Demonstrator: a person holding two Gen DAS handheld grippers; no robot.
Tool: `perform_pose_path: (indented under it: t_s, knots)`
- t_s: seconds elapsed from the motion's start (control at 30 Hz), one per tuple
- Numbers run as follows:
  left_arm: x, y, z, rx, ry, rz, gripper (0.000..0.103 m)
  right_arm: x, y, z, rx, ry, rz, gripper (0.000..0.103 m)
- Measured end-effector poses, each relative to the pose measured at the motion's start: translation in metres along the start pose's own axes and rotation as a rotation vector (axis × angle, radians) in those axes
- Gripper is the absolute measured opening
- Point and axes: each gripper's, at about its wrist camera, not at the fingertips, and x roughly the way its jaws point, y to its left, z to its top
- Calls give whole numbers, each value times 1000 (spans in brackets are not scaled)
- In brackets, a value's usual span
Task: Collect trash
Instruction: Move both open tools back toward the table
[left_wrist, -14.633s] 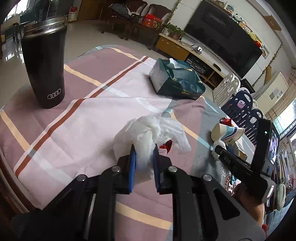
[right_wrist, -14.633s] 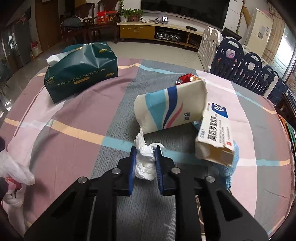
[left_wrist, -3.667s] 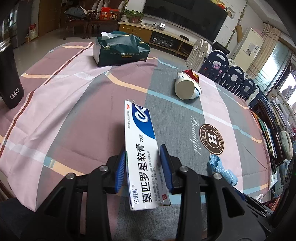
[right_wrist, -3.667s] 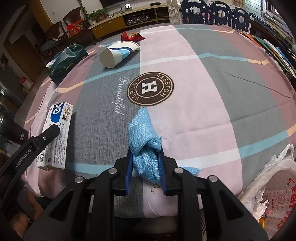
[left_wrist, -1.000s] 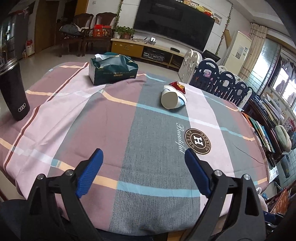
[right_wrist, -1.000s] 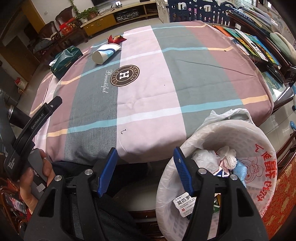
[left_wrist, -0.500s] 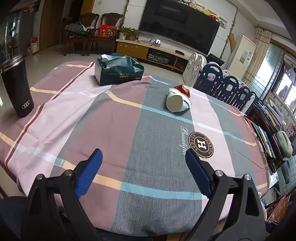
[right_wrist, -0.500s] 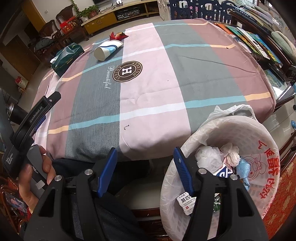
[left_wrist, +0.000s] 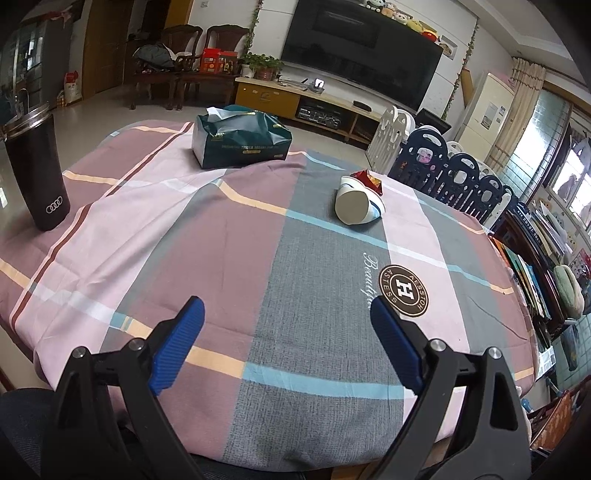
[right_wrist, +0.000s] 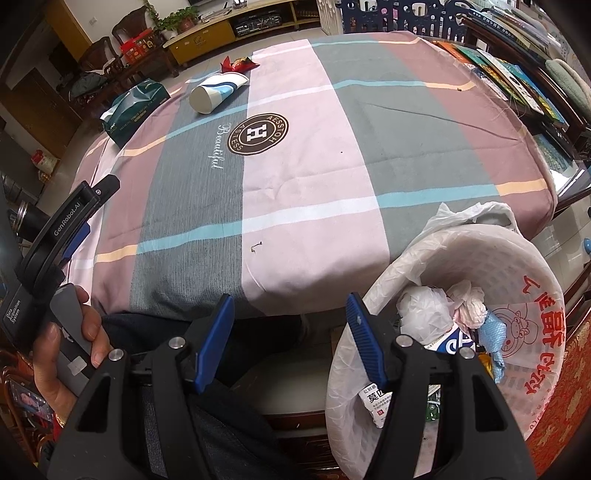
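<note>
A matt woven cloth (left_wrist: 229, 236) covers the bench. The paper cup (left_wrist: 356, 208) looks smooth; the tumbler (left_wrist: 37, 170) is glossy black with a metal rim. Thin crinkled plastic lines the bin (right_wrist: 517, 258).

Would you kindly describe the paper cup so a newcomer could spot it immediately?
On the plaid tablecloth, look beyond the round brown logo. The paper cup lies on its side by a red wrapper: white with blue stripes, unlike the green tissue box.

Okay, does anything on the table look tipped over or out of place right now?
Yes: the paper cup lies on its side on the tablecloth, open mouth toward the camera, with a crumpled red wrapper at its far end. The black tumbler stands upright.
</note>
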Motion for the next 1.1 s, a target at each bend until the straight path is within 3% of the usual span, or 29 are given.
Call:
perform_pose_path:
  t_s: [0.23,0.43,0.57,0.9,1.1]
  knots:
    - [-5,3,0,-19,-27,30,91,1,1,0,-2,-6,2,62]
    - [-16,24,3,-122,-71,180,91,0,9,10,-28,-47,-7,62]
    - [-18,42,4,-208,-74,234,91,1,19,27,-42,-75,19,62]
    - [-14,48,4,-221,-51,240,91,9,52,72,-80,-123,84,62]
    - [-11,53,4,-255,-30,230,91,14,72,130,-117,-229,77,62]
